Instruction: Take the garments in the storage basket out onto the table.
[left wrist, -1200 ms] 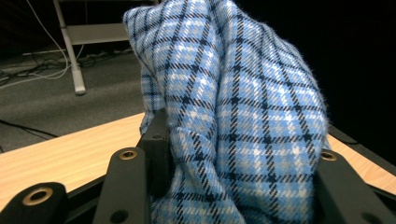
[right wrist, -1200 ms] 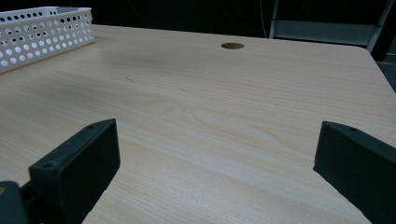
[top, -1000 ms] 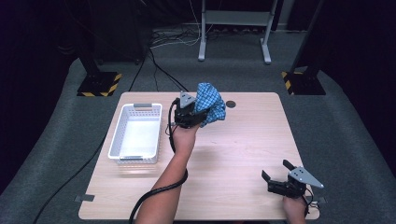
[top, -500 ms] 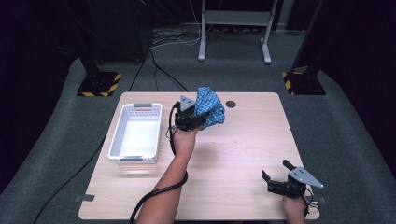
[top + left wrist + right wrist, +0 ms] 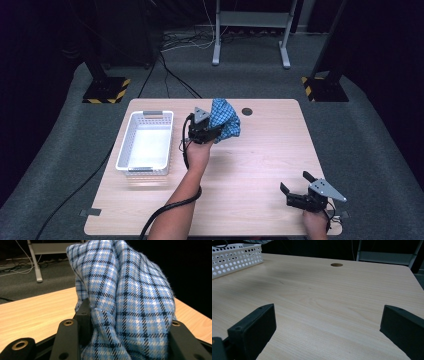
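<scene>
A blue checked cloth [image 5: 224, 119] is bunched up and held off the table near its far middle. My left gripper [image 5: 211, 131] is shut on the blue checked cloth [image 5: 130, 302], whose folds bulge up between the two black jaws in the left gripper view. My right gripper [image 5: 296, 188] rests low at the table's near right corner, jaws spread wide, with bare wood between them. In the right gripper view its two fingers [image 5: 254, 327] stand far apart over the tabletop.
A white perforated basket [image 5: 131, 159] sits on the left half of the wooden table [image 5: 250, 165], also seen as the basket [image 5: 234, 258] at far left. A round cable hole [image 5: 246, 111] lies near the far edge. Black cables trail off the table's near-left.
The left gripper with the cloth has drifted very slightly; the right gripper has stayed where it was.
</scene>
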